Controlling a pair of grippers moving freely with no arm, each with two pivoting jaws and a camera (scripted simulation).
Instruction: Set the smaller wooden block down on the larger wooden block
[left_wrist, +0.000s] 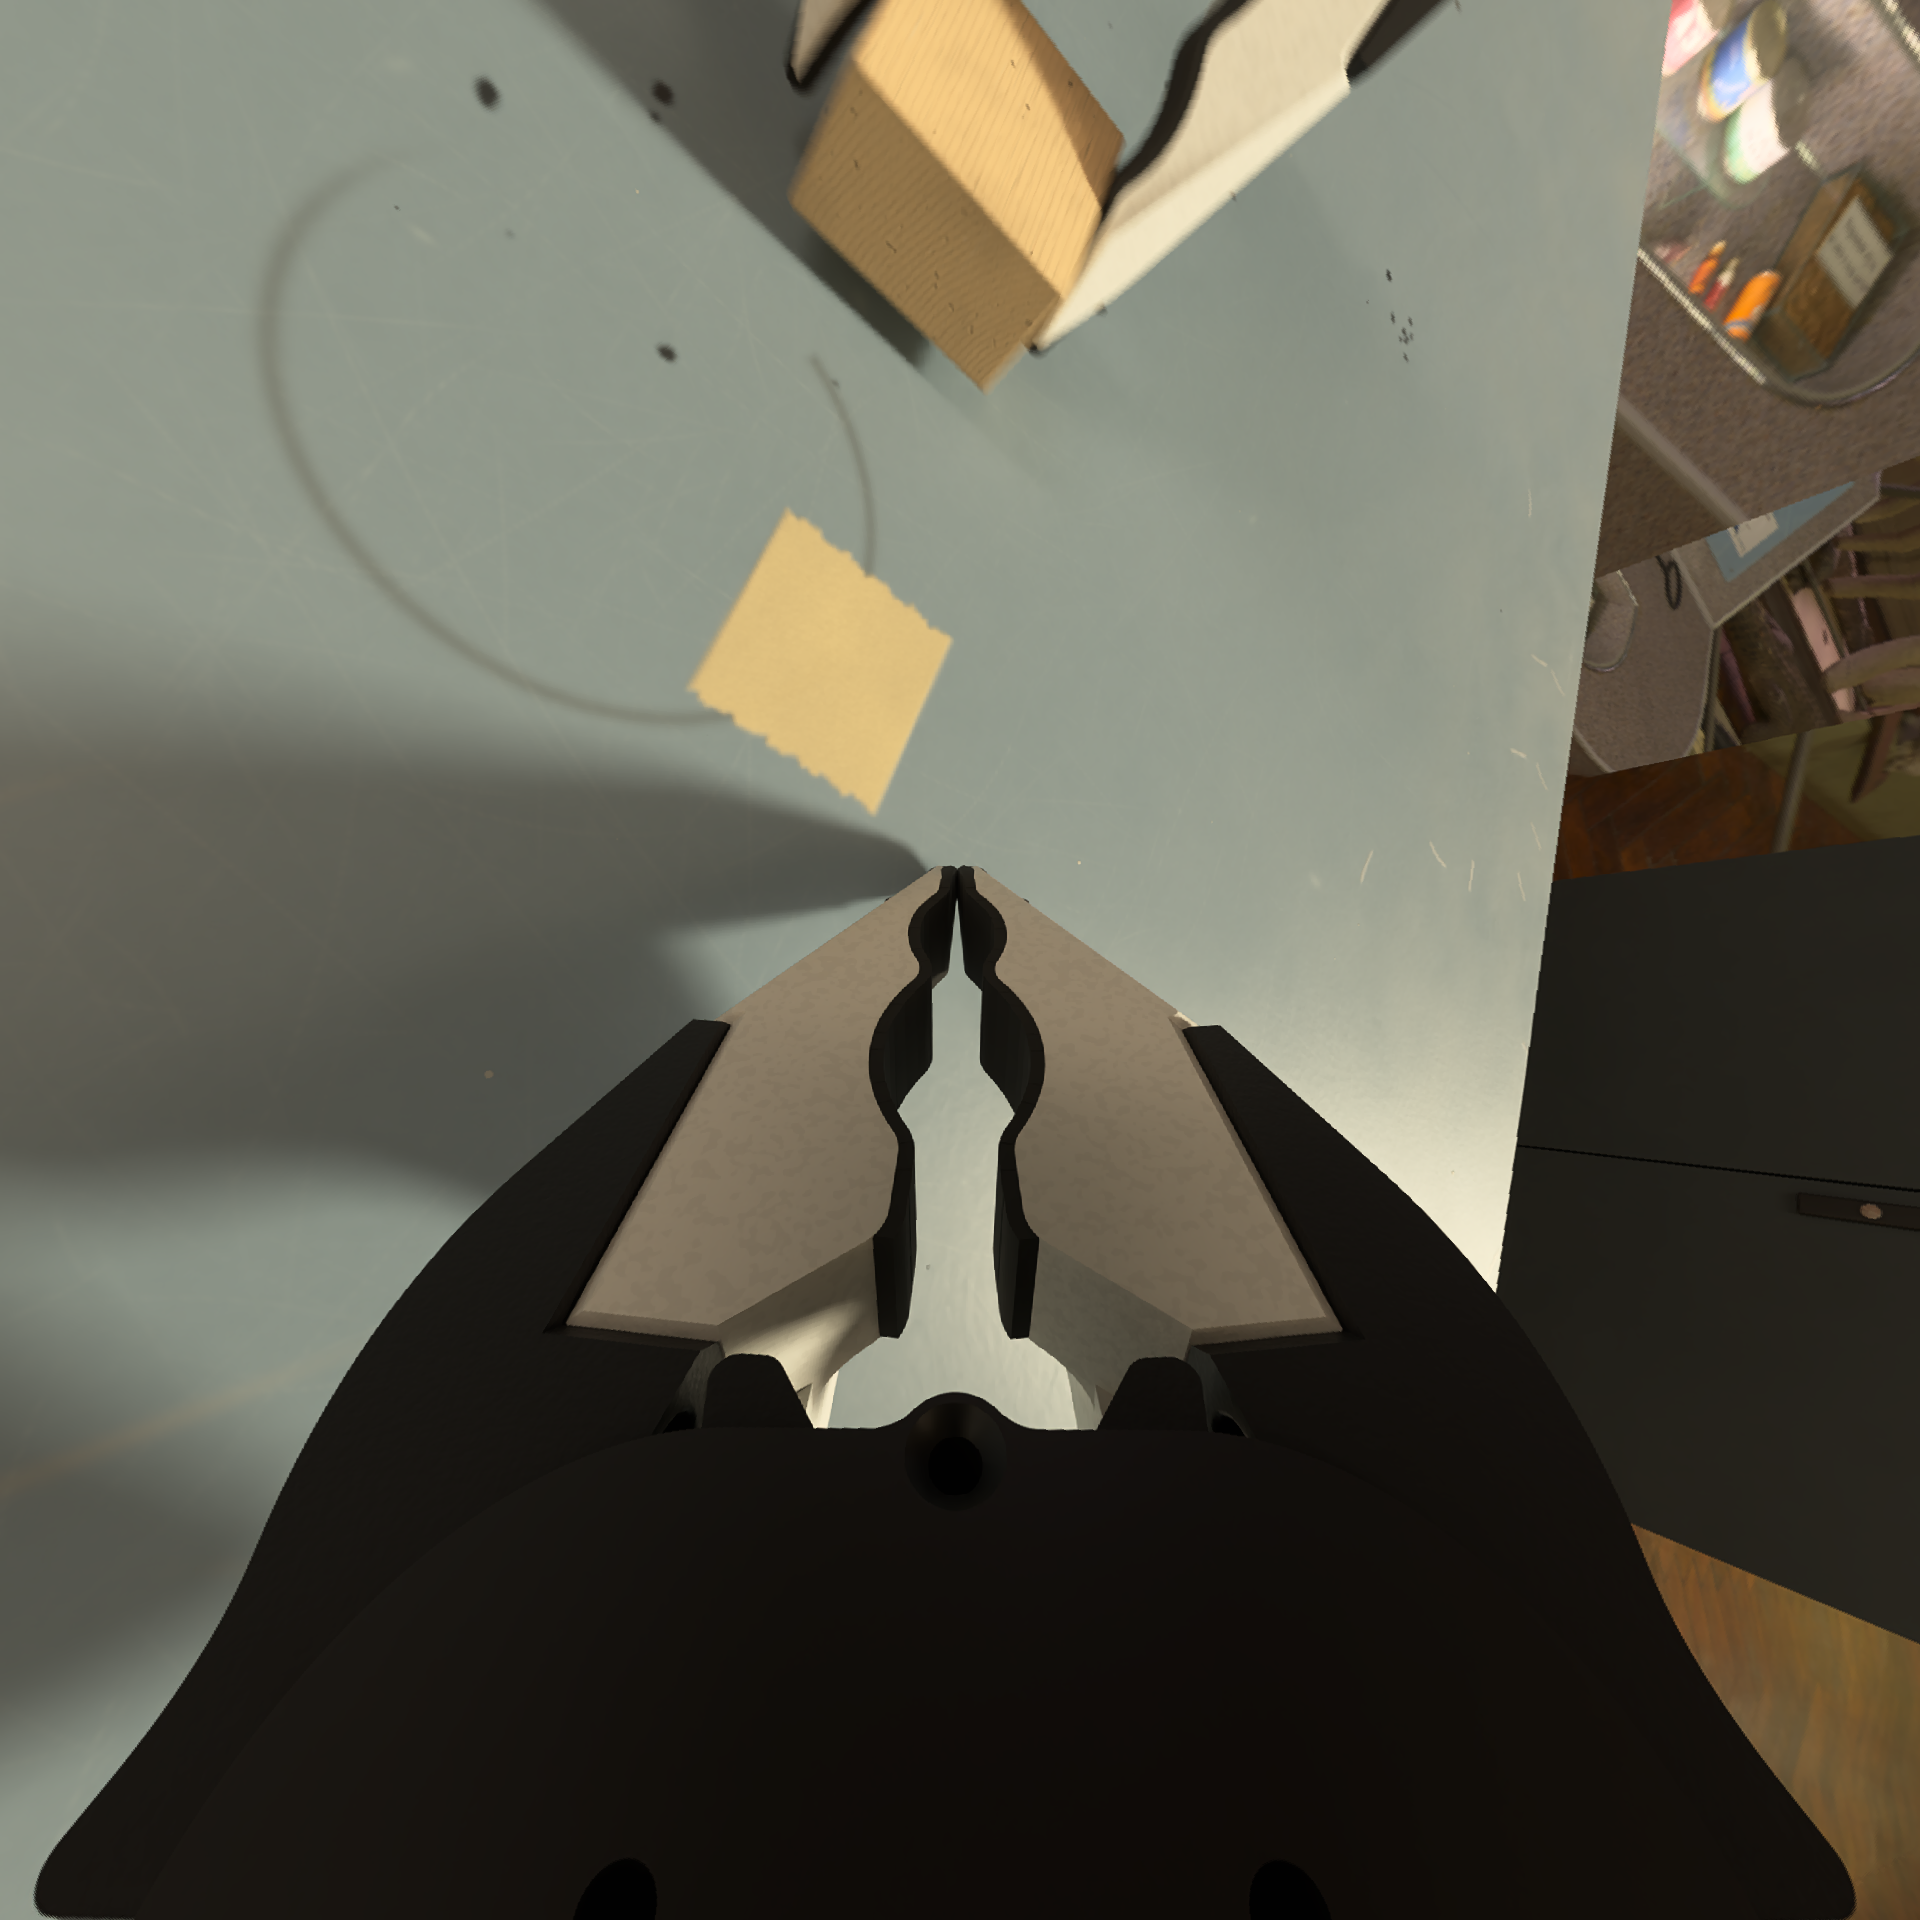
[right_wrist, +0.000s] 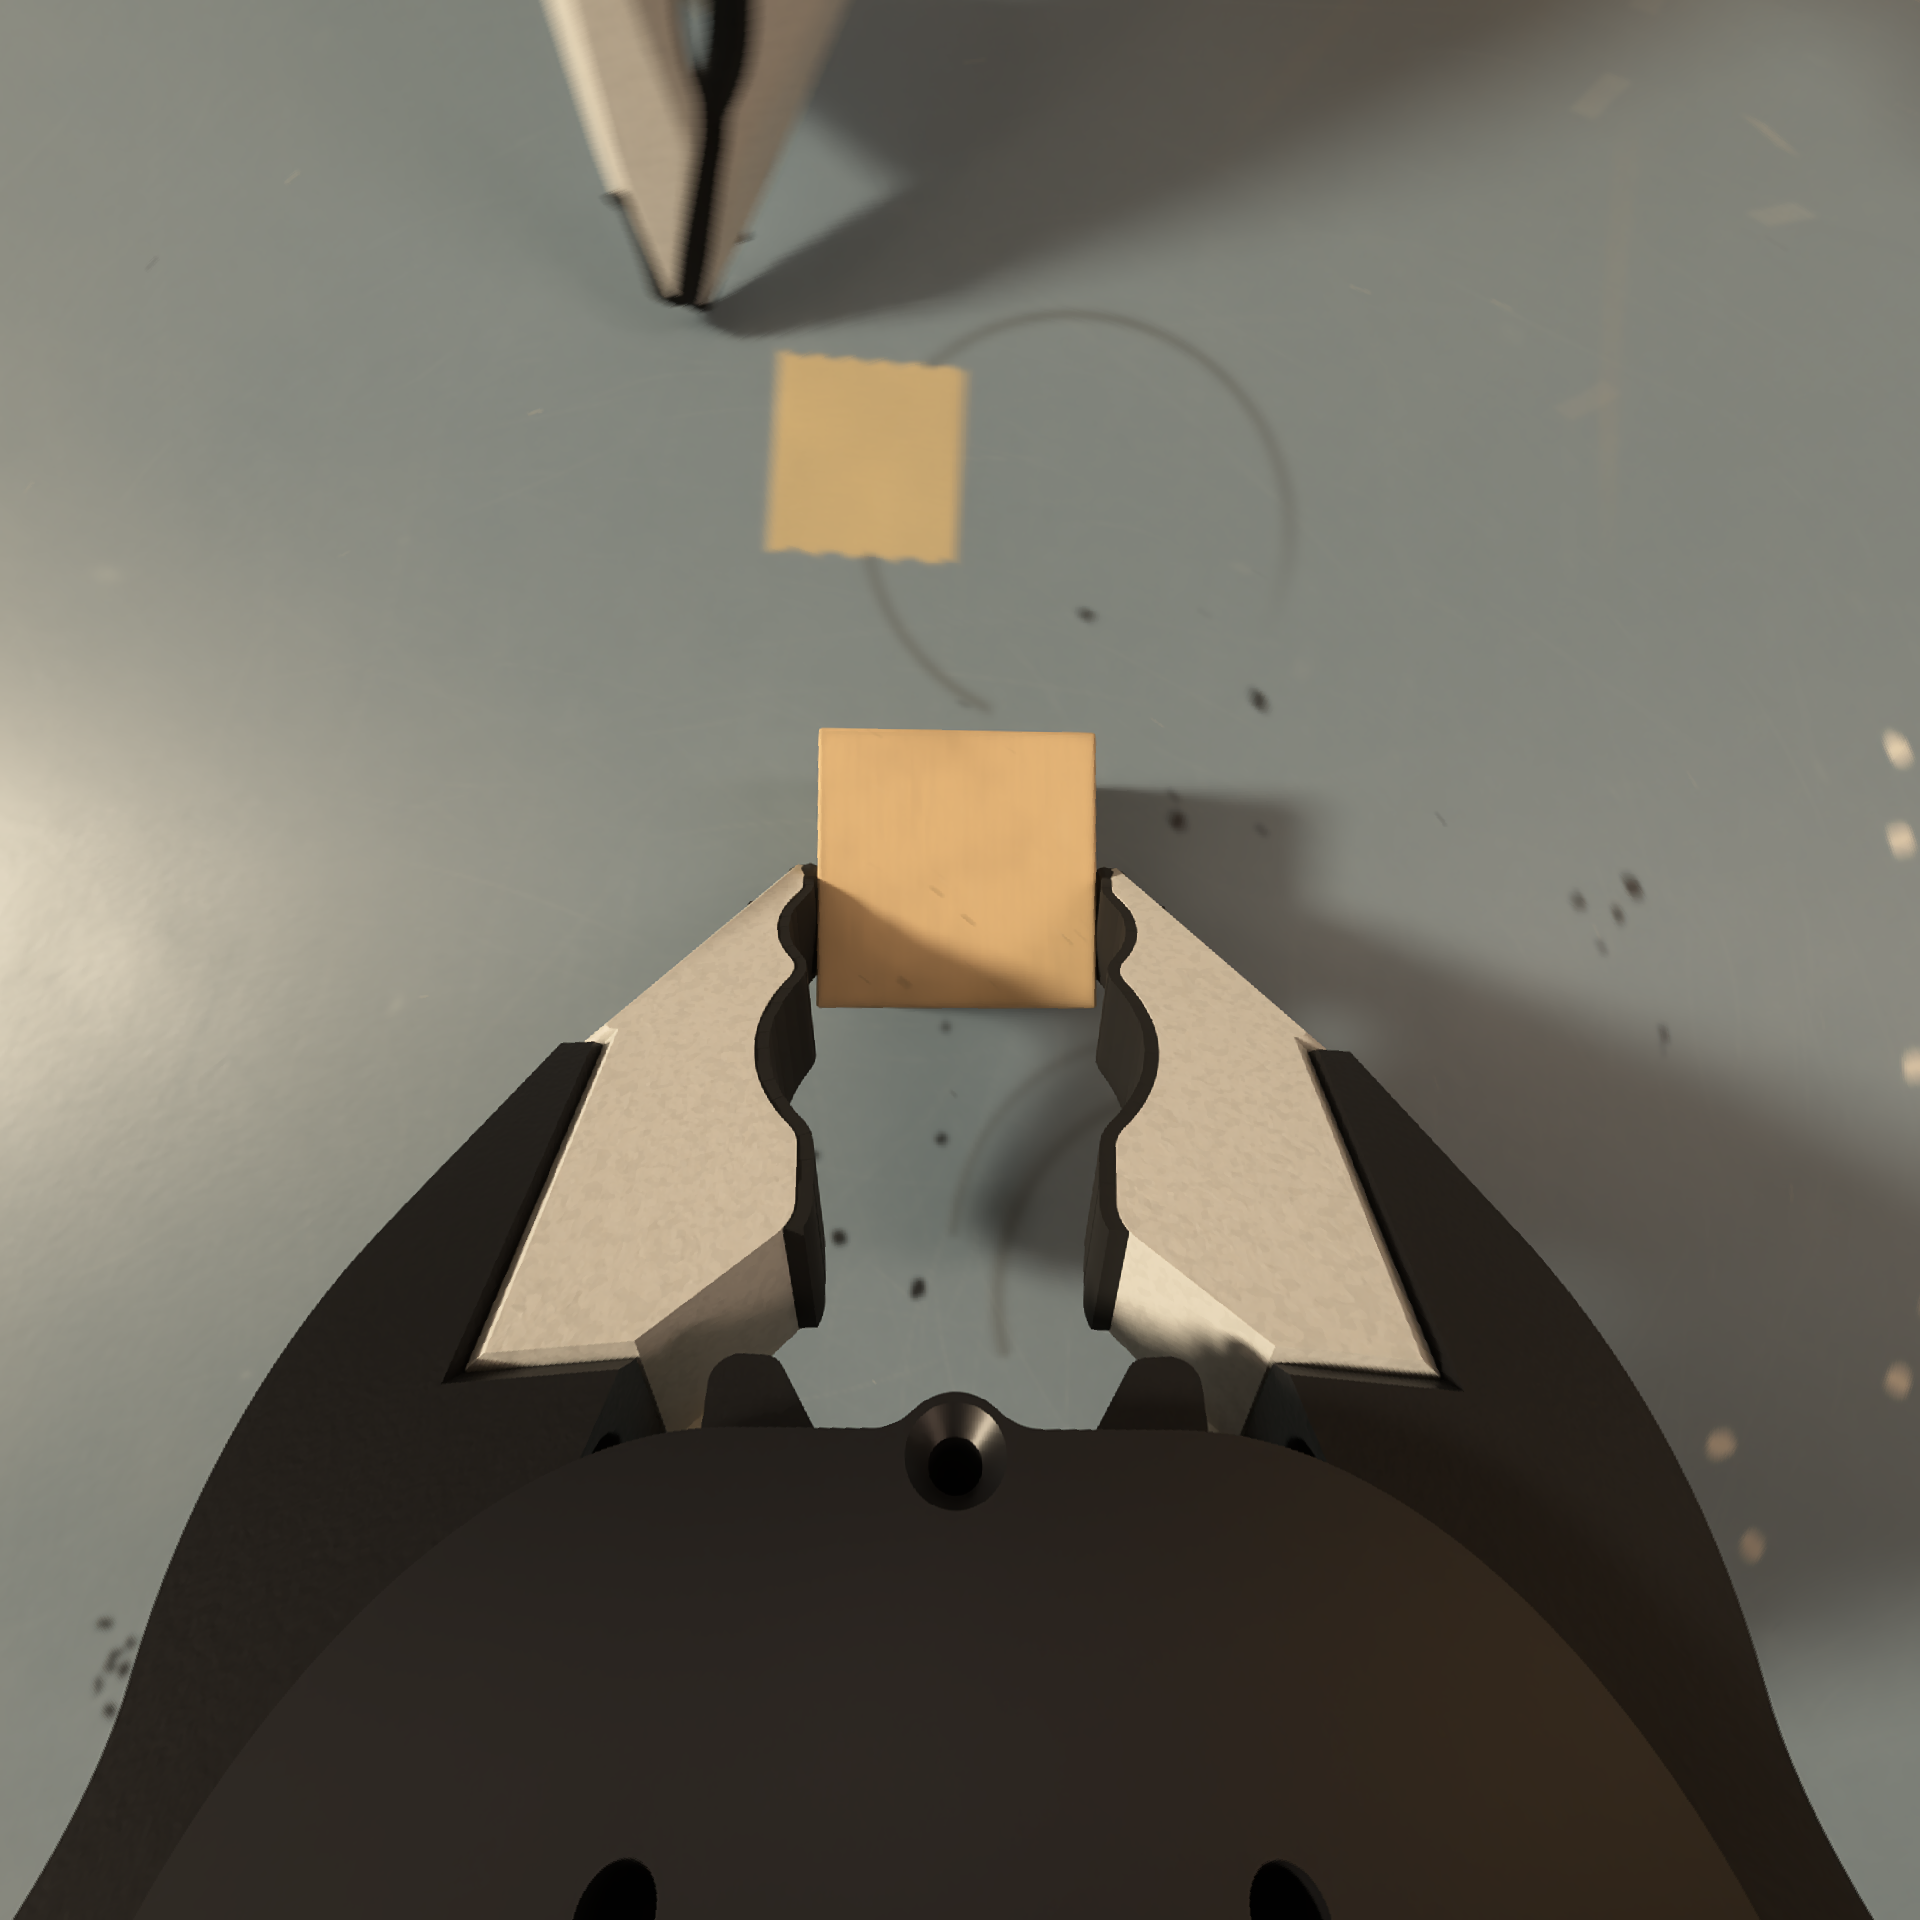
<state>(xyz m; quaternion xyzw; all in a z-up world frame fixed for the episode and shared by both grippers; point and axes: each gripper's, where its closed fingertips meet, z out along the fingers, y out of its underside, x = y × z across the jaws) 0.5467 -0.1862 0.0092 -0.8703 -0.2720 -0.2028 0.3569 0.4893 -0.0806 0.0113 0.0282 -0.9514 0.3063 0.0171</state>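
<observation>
My right gripper (right_wrist: 956, 883) is shut on a light wooden block (right_wrist: 956, 868), which sits between its fingertips over the grey-blue table (right_wrist: 416, 727). The same block (left_wrist: 951, 192) shows at the top of the left wrist view, held by the right gripper (left_wrist: 920, 208). I cannot tell whether the block touches the table. My left gripper (left_wrist: 956, 873) is shut and empty, low over the table; it also shows at the top of the right wrist view (right_wrist: 691, 296). No second wooden block shows in either view.
A flat tan square with ragged edges (left_wrist: 821, 660) lies on the table between the grippers, also in the right wrist view (right_wrist: 865, 457). The table's edge (left_wrist: 1558, 831) runs down the right. Beyond it stand a black cabinet (left_wrist: 1714, 1039) and cluttered shelves (left_wrist: 1787, 208).
</observation>
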